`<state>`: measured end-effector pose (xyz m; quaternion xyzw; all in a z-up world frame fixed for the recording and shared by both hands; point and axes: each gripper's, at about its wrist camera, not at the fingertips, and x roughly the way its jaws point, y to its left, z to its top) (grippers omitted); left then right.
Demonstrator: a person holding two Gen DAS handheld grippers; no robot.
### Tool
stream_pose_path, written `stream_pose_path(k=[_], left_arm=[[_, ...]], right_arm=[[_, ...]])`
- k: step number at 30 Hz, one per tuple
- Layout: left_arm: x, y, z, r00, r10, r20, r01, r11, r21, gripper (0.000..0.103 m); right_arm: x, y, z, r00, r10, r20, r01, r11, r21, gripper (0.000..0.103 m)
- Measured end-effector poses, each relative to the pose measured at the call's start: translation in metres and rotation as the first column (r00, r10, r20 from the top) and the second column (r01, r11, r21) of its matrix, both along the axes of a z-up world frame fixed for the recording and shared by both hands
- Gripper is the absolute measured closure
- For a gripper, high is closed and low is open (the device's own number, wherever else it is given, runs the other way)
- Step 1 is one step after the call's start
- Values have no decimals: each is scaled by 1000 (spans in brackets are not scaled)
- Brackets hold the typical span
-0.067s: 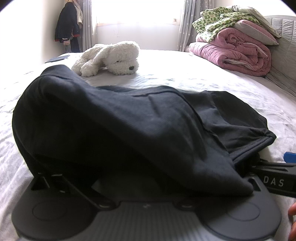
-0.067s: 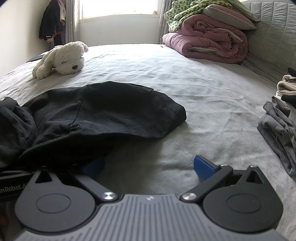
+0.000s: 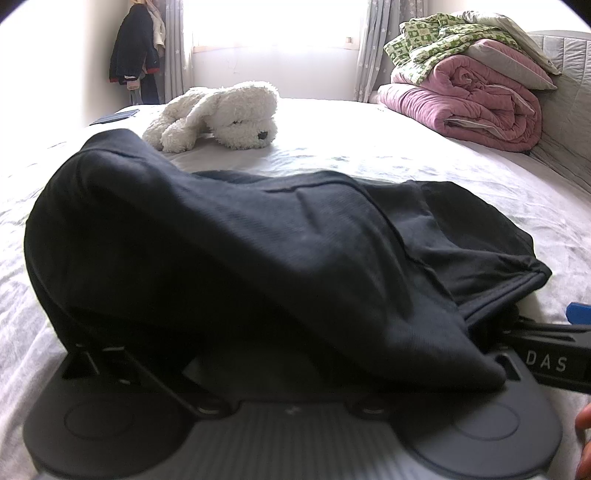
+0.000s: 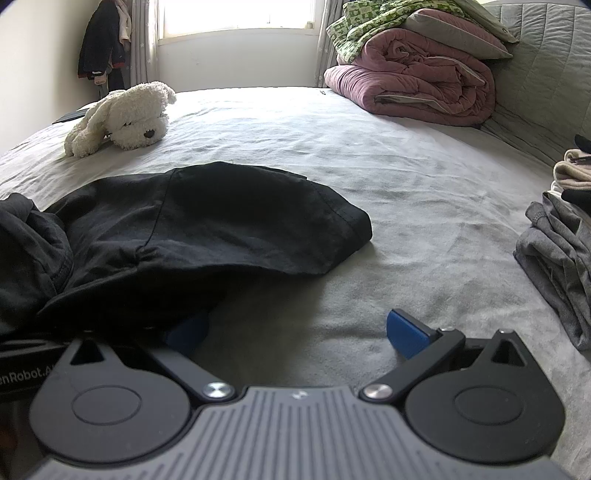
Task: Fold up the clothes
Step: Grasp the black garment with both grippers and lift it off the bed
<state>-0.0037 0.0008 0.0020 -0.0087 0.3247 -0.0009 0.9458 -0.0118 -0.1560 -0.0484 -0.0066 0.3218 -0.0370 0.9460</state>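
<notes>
Garment [image 4: 207, 225], black and bunched, lies on the near left part of the bed [image 4: 424, 221], well short of the far edge under the window. Its cloth is heaped over the front of the left gripper [image 3: 288, 354], covering both fingers in the left wrist view, so the fingertips are hidden; the two finger arms run out wide apart from the body, and whether any cloth is pinched cannot be told. A folded hem of the garment ends at the right, just above the black bar of the other tool marked "DAS".

Right gripper [image 4: 295, 328] stands at the garment's near right edge with its jaws fully spread and nothing clamped between them. The left blue pad is half tucked under the overhanging black cloth, while the right blue pad [image 4: 406, 332] sits clear on bare sheet. Between the pads lies grey sheet, not fabric.

Beyond the garment, toward the far left corner of the bed, a white plush dog [image 4: 122, 118] lies on its belly. At the far right corner, against the quilted headboard [image 4: 546, 66], a rolled pink duvet [image 4: 417, 81] carries a green patterned blanket [image 4: 365, 26] and a pillow [image 4: 458, 33]. Along the right edge a grey garment [image 4: 554, 266] rests beside a small stack of clothes [image 4: 572, 173]. Dark coats [image 4: 103, 40] hang in the room's far left corner.

A fingertip [image 3: 583, 443] shows at the lower right of the left wrist view.
</notes>
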Motion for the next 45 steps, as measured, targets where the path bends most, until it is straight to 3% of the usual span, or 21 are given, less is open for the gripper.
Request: stream_pose_path(k=[10, 19, 29, 33, 36, 41, 44, 45], left_arm=[[-4, 5, 7, 995, -45, -88, 46, 999, 13, 0], [-14, 10, 9, 987, 6, -163, 4, 998, 66, 0], [-19, 17, 27, 982, 38, -186, -8, 987, 161, 0], [-18, 25, 31, 983, 35, -179, -5, 986, 166, 0], [-17, 33, 36, 985, 35, -170, -7, 987, 162, 0], [-19, 60, 49, 991, 29, -127, -17, 995, 101, 0], [-22, 63, 51, 993, -22, -120, 30, 997, 69, 1], [-23, 62, 52, 993, -39, -113, 47, 996, 71, 1]], right_arm=[[2, 1, 4, 998, 42, -36, -43, 999, -17, 0], [0, 6, 10, 991, 120, -55, -124, 989, -81, 0], [-2, 9, 22, 986, 147, -73, -153, 985, -80, 0], [-6, 14, 30, 984, 168, -55, -173, 980, -95, 0], [-9, 16, 36, 979, 203, -26, -204, 974, -101, 12], [-8, 17, 39, 960, 278, -35, -279, 959, -45, 44], [-9, 19, 41, 949, 315, -21, -315, 949, -15, 71], [-10, 19, 43, 946, 323, -11, -323, 946, -8, 94]])
